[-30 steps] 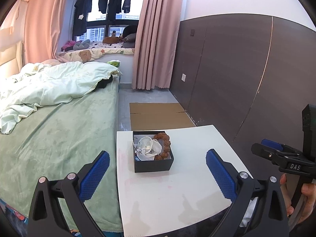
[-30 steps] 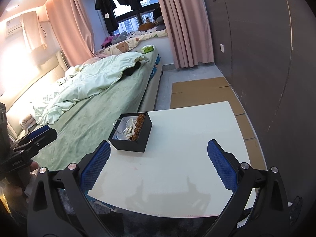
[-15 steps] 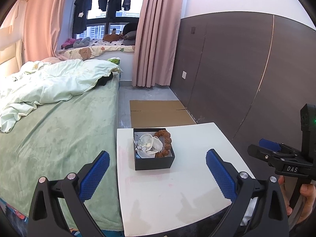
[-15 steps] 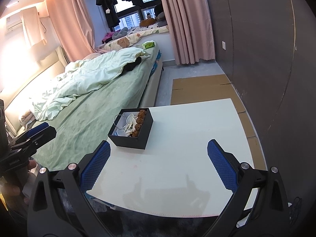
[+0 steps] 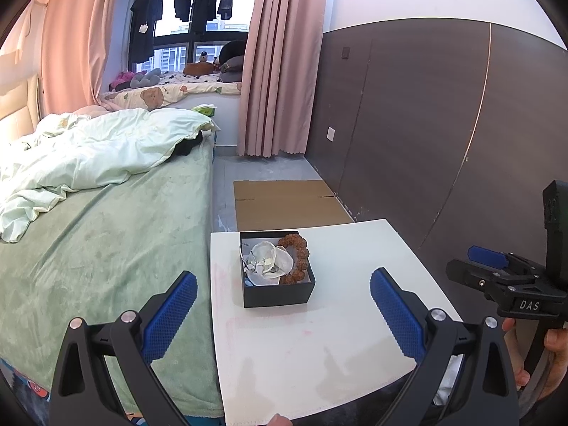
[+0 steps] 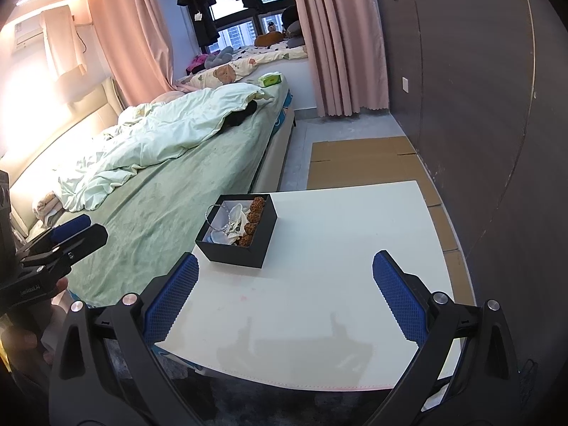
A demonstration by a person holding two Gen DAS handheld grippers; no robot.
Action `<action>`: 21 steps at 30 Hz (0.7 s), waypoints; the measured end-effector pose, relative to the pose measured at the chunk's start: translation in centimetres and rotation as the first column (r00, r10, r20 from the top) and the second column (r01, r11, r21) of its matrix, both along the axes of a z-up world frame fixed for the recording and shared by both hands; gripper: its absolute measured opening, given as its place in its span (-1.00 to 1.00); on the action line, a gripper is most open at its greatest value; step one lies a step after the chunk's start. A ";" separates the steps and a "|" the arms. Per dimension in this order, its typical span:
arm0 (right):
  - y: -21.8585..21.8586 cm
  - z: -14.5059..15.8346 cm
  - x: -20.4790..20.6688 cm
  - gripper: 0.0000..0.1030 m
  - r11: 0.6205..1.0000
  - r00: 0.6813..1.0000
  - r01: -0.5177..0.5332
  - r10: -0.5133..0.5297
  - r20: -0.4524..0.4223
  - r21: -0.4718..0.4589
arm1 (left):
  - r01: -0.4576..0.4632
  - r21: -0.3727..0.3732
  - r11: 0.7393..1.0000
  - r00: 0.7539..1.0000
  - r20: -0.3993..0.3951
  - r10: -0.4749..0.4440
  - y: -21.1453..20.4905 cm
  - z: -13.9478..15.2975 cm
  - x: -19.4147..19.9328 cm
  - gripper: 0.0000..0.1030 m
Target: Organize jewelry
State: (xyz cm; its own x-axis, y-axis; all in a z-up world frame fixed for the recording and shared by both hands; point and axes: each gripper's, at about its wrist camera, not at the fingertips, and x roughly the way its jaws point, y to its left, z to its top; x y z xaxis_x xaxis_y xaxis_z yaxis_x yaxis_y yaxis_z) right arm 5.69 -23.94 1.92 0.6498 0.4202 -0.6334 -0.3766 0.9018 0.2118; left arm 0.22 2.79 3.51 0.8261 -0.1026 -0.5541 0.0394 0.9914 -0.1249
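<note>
Left tool (image 5: pixel 282 305): spread wide, gripping nothing. Black box (image 5: pixel 277 274) sits dead ahead of it, centred between its fingers, on the white bench (image 5: pixel 319 355). Box contents: brown bead bracelet (image 5: pixel 296 255) along the right wall, pale shell-like pieces (image 5: pixel 269 261) and a thin chain on the left.

Right tool (image 6: pixel 284 298): also spread, empty. The box lies ahead-left of it, so left tool looks better lined up.
</note>
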 end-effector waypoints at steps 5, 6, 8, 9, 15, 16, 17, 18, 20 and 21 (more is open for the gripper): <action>0.1 0.2 0.0 0.91 1.000 1.000 -0.005 0.005 0.001 0.003 | 0.001 0.000 1.000 1.000 0.001 -0.001 -0.1 0.0 0.0 0.84; 0.1 0.2 0.0 0.91 1.000 1.000 -0.004 0.004 0.002 0.002 | 0.000 0.000 1.000 1.000 0.001 0.000 -0.1 0.1 0.0 0.84; 0.1 0.2 0.0 0.91 1.000 1.000 -0.006 0.006 -0.002 0.005 | -0.005 0.000 1.000 1.000 0.003 0.005 -0.1 0.1 0.0 0.84; 0.1 0.2 0.0 0.91 1.000 1.000 -0.007 0.007 -0.004 0.006 | -0.008 -0.002 1.000 1.000 0.006 0.008 0.0 0.2 -0.1 0.84; -0.1 0.2 0.0 0.91 1.000 1.000 -0.001 0.001 -0.006 0.008 | -0.014 -0.007 1.000 1.000 0.000 0.014 0.1 0.3 -0.2 0.84; -0.1 0.2 0.0 0.91 1.000 1.000 0.001 -0.001 -0.007 0.010 | -0.014 -0.007 1.000 1.000 -0.002 0.014 0.1 0.3 -0.2 0.84; -0.1 0.2 0.0 0.91 1.000 1.000 0.003 -0.003 -0.007 0.012 | -0.012 -0.007 1.000 1.000 -0.005 0.012 0.1 0.3 -0.2 0.84; -0.2 0.1 0.0 0.91 1.000 1.000 0.005 -0.004 -0.008 0.013 | -0.012 -0.008 1.000 1.000 -0.004 0.012 0.0 0.3 -0.2 0.84; -0.1 0.1 0.0 0.91 1.000 1.000 0.005 -0.005 -0.008 0.016 | -0.018 -0.001 1.000 1.000 -0.003 0.018 0.0 0.3 -0.3 0.84; -0.2 0.1 -0.1 0.91 1.000 1.000 0.005 -0.005 -0.007 0.015 | -0.019 0.000 1.000 1.000 -0.001 0.019 -0.1 0.3 -0.2 0.84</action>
State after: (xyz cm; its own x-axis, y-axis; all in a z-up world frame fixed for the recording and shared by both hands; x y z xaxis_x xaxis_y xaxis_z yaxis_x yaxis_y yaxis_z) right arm 5.58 -24.11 1.99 0.6474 0.4262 -0.6318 -0.3704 0.9005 0.2278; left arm 0.02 2.67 3.79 0.8273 -0.0871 -0.5550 0.0209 0.9920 -0.1246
